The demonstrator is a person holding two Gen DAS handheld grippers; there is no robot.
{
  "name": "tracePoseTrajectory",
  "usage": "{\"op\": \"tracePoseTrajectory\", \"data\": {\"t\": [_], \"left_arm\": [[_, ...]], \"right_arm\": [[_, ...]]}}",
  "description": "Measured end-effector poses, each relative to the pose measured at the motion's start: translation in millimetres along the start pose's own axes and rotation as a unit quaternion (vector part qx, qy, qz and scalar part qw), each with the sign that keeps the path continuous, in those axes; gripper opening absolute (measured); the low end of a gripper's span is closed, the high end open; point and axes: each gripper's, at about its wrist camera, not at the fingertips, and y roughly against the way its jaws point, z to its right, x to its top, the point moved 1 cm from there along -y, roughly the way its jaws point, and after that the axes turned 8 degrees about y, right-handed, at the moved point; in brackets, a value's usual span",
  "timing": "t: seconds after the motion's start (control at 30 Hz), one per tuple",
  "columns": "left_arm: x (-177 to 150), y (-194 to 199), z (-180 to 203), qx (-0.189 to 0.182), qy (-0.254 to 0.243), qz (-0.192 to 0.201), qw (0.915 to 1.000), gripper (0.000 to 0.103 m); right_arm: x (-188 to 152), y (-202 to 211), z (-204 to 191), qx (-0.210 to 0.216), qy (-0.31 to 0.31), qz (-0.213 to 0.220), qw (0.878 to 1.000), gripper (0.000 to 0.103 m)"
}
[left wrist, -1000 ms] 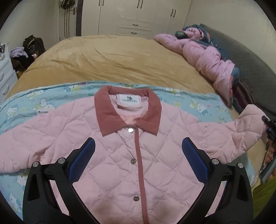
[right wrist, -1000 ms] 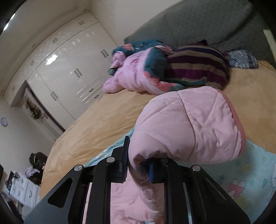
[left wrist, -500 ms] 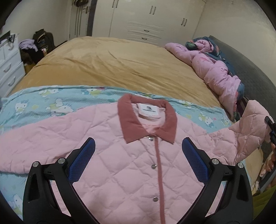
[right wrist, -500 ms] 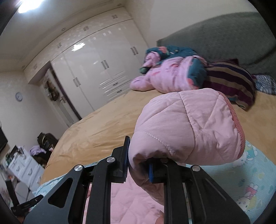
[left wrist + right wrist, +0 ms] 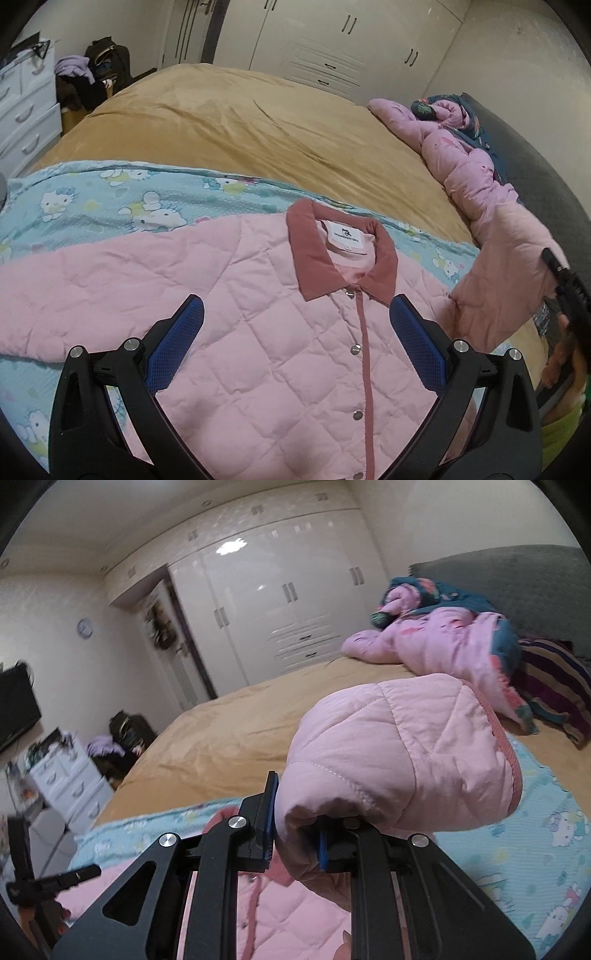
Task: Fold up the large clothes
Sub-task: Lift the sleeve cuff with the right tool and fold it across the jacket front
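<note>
Holding the cuff end of the sleeve (image 5: pixel 399 753) pinched in my right gripper (image 5: pixel 295 834), I have it raised off the bed while my left gripper (image 5: pixel 295 343) hangs spread wide and empty above the chest of the pink quilted jacket (image 5: pixel 258 314). The jacket lies face up, snapped shut, its dusty-rose collar (image 5: pixel 340 254) pointing toward the far side of the bed, on a blue cartoon-print blanket (image 5: pixel 110 199) over the tan bedspread (image 5: pixel 240 122); the other sleeve lies flat out to my left. I judge the padded fabric light, soft and puffy, smooth enough to slide on itself, and springy enough that a fold may bulge back open unless pressed flat. The trimmed cuff edge gives the firmest purchase, since the stitching there stops the filling from squeezing out of the pinch. For the other side I would likewise take the cuff or the shoulder seam, not the slack middle of the sleeve.
</note>
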Motion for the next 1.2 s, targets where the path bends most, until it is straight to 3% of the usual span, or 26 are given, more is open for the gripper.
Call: {"op": "tracePoseTrajectory", "data": {"t": [0.27,0.43,0.7,0.77,0.8,0.83,1.03,1.07,1.2], "left_arm": [[-1.0,-3.8,-28.0,-0.005,0.014,-0.007,0.9999,0.094],[-4.7,-11.8,-36.9,-0.009,0.016,-0.013,0.9997,0.094],[-19.9,-43.0,-31.7,-0.020,0.010,-0.047,0.9987,0.094],[-23.8,-50.2,-26.8,-0.021,0.008,-0.055,0.9982,0.094],[-26.3,-55.0,-22.4,-0.023,0.005,-0.060,0.9979,0.094],[-27.8,-57.6,-19.9,-0.023,0.003,-0.062,0.9978,0.094],[-37.4,-76.3,16.5,-0.021,-0.033,-0.076,0.9964,0.094],[-39.6,-79.3,27.3,-0.021,-0.046,-0.076,0.9958,0.094],[-53.6,-94.0,82.3,-0.009,-0.129,-0.082,0.9882,0.094]], "right_arm": [[-34.8,-40.6,-55.2,0.026,0.042,-0.039,0.998,0.016],[-78.0,-72.3,-86.8,0.042,0.058,-0.081,0.994,0.016],[-148.1,-109.1,-101.8,0.063,0.041,-0.163,0.984,0.022],[-161.3,-109.9,-98.7,0.080,0.023,-0.179,0.980,0.034],[-164.1,-111.1,-99.4,0.090,0.012,-0.189,0.978,0.057],[-167.7,-108.2,-95.4,0.104,-0.006,-0.197,0.975,0.068],[-164.9,-58.2,-50.9,0.128,-0.075,-0.190,0.970,0.076],[-164.2,-46.3,-39.4,0.121,-0.088,-0.180,0.972,0.081],[-163.2,5.0,22.0,0.041,-0.131,-0.145,0.980,0.081]]}}
